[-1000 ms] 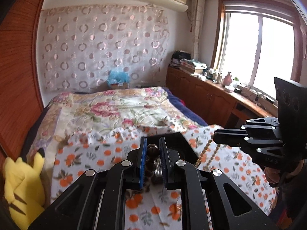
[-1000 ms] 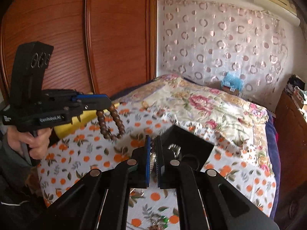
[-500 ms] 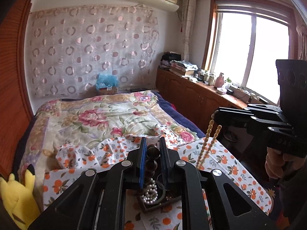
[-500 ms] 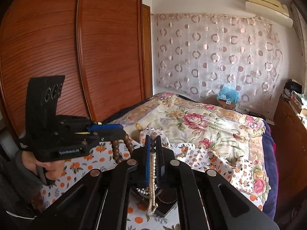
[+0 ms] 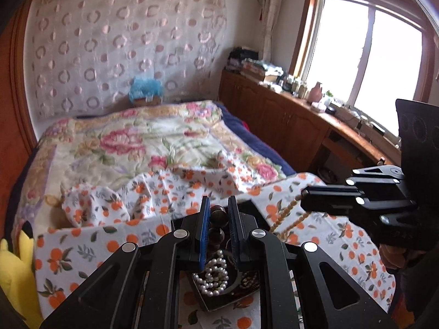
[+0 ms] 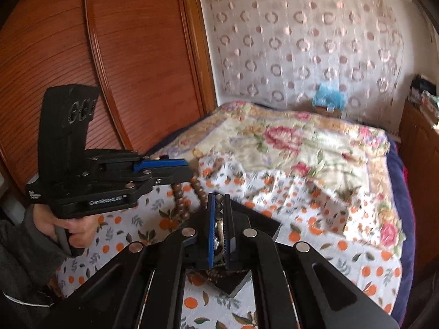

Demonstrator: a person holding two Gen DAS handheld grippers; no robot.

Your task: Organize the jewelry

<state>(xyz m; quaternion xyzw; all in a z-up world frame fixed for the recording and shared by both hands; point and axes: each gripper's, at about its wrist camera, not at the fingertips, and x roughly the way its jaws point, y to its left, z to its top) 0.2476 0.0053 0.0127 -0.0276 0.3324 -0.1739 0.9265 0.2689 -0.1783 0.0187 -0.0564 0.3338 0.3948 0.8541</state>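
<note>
My left gripper (image 5: pixel 218 208) is shut on a dark brown bead bracelet (image 5: pixel 216 235), which hangs from it in the right wrist view (image 6: pixel 179 203). My right gripper (image 6: pixel 218 200) is shut on a light tan bead strand (image 6: pixel 218 204), which hangs from its tip in the left wrist view (image 5: pixel 285 216). Both are held above a black jewelry tray (image 5: pixel 248 294) on the orange-print cloth (image 5: pixel 87 246). A white pearl string (image 5: pixel 214 277) lies coiled in the tray.
The tray sits on a bed with a floral quilt (image 5: pixel 131 142). A yellow plush toy (image 5: pixel 13 277) lies at the left edge. Wooden cabinets (image 5: pixel 288 115) run under the window on the right, and a wooden wardrobe (image 6: pixel 109 68) stands left.
Both grippers rose with their bead strands, then tilted back down toward the tray. The pearl string came into the left wrist view below the fingers.
</note>
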